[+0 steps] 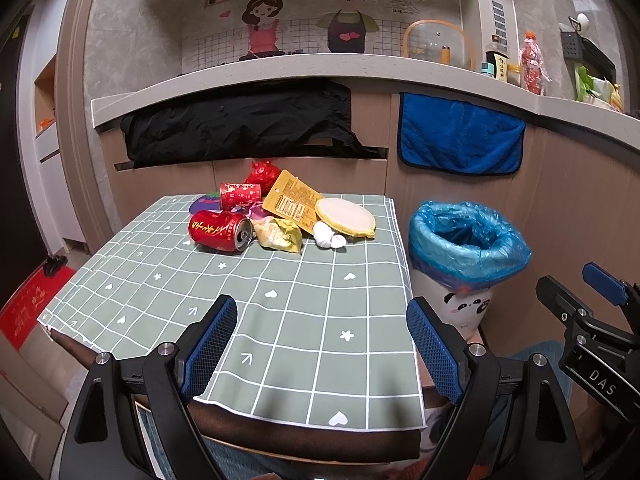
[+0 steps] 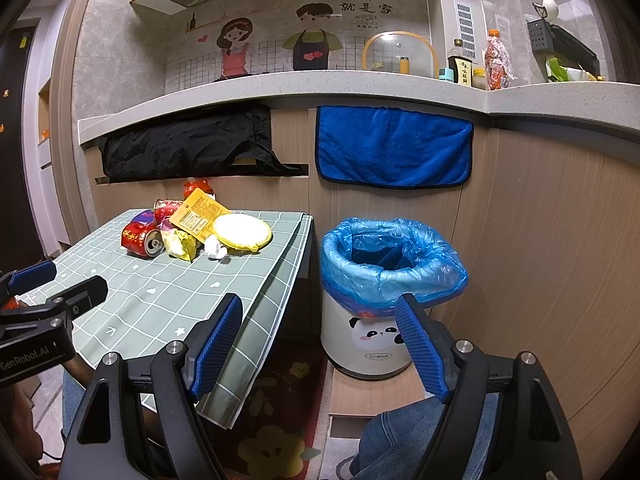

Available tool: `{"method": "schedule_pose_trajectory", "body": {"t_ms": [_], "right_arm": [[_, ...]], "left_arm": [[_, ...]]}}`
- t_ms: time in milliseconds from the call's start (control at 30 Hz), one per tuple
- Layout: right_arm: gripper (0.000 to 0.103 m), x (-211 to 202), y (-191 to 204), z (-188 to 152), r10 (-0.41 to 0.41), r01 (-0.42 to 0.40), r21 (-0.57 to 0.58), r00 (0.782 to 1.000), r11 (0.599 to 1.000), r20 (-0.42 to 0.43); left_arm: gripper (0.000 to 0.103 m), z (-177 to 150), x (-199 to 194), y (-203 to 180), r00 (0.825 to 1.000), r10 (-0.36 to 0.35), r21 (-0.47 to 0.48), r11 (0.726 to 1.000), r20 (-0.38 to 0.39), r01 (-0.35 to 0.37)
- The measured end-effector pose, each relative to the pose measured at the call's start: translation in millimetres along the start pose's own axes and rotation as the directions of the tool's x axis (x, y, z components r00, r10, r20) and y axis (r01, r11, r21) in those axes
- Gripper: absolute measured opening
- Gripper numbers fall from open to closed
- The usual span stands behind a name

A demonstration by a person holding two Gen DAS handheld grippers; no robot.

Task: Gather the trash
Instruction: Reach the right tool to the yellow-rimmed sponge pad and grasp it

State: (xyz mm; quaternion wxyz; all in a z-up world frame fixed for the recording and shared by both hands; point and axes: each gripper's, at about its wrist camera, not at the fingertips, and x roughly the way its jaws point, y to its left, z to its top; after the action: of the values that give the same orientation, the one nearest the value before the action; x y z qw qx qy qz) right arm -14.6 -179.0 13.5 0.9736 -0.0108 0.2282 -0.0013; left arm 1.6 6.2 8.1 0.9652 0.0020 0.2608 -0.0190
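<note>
A pile of trash lies at the far end of the green checked table point(image 1: 280, 320): a red can point(image 1: 220, 230) on its side, a second red can point(image 1: 240, 195), a crumpled yellow wrapper point(image 1: 278, 234), a yellow card package point(image 1: 292, 202), a round yellow lid point(image 1: 345, 217), a white paper wad point(image 1: 328, 236) and a red bag point(image 1: 262, 174). A white panda bin with a blue liner point(image 1: 466, 244) stands right of the table; it also shows in the right wrist view point(image 2: 390, 264). My left gripper point(image 1: 322, 344) is open and empty over the near table edge. My right gripper point(image 2: 320, 344) is open and empty, low in front of the bin.
A kitchen counter point(image 1: 280, 68) runs behind the table, with a black cloth point(image 1: 240, 120) and a blue towel point(image 1: 460, 136) hanging from it. Bottles point(image 1: 532, 64) and a pot lid stand on the counter. The bin stands on a low wooden board point(image 2: 372, 396) over a flowered rug.
</note>
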Motion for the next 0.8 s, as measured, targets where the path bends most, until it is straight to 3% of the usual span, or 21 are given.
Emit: {"method": "schedule_pose_trajectory", "body": {"t_ms": [167, 400, 567, 800], "right_arm": [[0.076, 7.7, -2.5, 4.6, -0.004, 0.004, -0.032, 1.000, 0.999, 0.019], [0.075, 65.5, 25.4, 39.6, 0.034, -0.025, -0.245, 0.999, 0.969, 0.031], [0.075, 121.5, 46.2, 71.5, 0.166, -0.170, -0.259, 0.985, 0.951, -0.036], [0.073, 199.2, 83.7, 86.9, 0.223, -0.255, -0.347, 0.966, 0.903, -0.130]], "left_arm": [[0.086, 15.3, 15.5, 12.5, 1.000, -0.008, -0.010, 1.000, 0.007, 0.008], [0.086, 61.8, 66.5, 49.5, 1.000, 0.018, 0.006, 1.000, 0.026, -0.018], [0.081, 86.0, 112.3, 81.4, 0.999, 0.037, -0.014, 0.999, -0.010, -0.037], [0.076, 90.8, 172.9, 123.2, 0.994, 0.017, -0.106, 0.994, -0.107, -0.028]]}}
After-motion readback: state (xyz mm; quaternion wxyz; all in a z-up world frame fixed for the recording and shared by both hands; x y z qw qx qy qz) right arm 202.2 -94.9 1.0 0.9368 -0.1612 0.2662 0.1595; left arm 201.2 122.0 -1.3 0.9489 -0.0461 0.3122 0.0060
